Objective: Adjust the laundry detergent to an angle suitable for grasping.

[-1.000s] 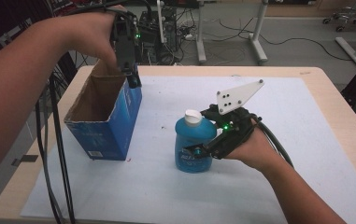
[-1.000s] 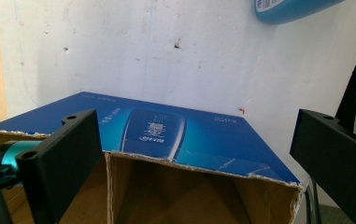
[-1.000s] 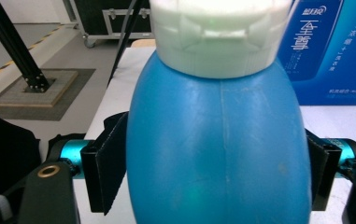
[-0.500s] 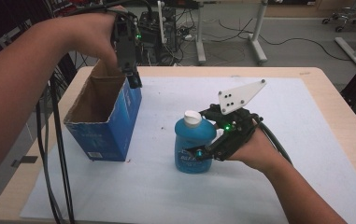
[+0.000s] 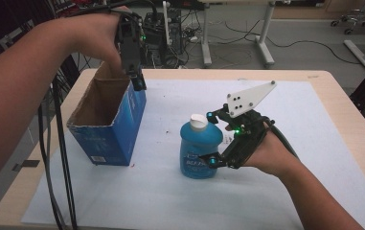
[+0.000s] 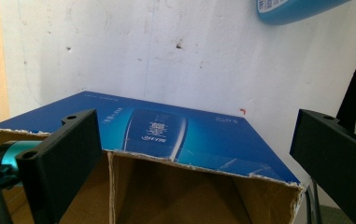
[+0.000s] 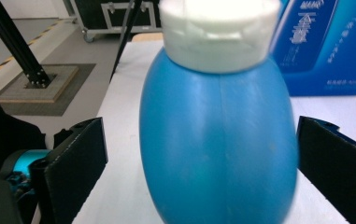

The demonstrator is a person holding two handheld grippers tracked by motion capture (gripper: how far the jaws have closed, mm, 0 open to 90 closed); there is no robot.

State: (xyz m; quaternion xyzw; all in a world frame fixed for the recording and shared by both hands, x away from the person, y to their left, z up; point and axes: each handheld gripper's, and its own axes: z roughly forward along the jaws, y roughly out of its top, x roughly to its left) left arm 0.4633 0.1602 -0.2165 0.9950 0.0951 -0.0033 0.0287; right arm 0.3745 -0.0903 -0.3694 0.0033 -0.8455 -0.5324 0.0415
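A blue bottle (image 5: 199,148) with a white cap stands upright on the white sheet, mid-table. My right gripper (image 5: 211,138) reaches in from the right with a jaw on either side of it. In the right gripper view the bottle (image 7: 217,140) stands between the jaws of the right gripper (image 7: 201,140), with a gap at the left jaw. These jaws have just been opening and are open. An open blue cardboard box (image 5: 108,129) stands at the left. My left gripper (image 5: 138,84) points down at its far right corner, open, jaws wide over the torn rim (image 6: 199,163).
A white paper sheet (image 5: 276,191) covers the wooden table (image 5: 347,120). Black cables (image 5: 60,158) hang from the left gripper past the box's left side. Desk legs, wires and equipment crowd the floor beyond the far edge.
The right gripper's jaws have spread away from the bottle's sides; the bottle stays upright in place. The left hand and the box have not moved.
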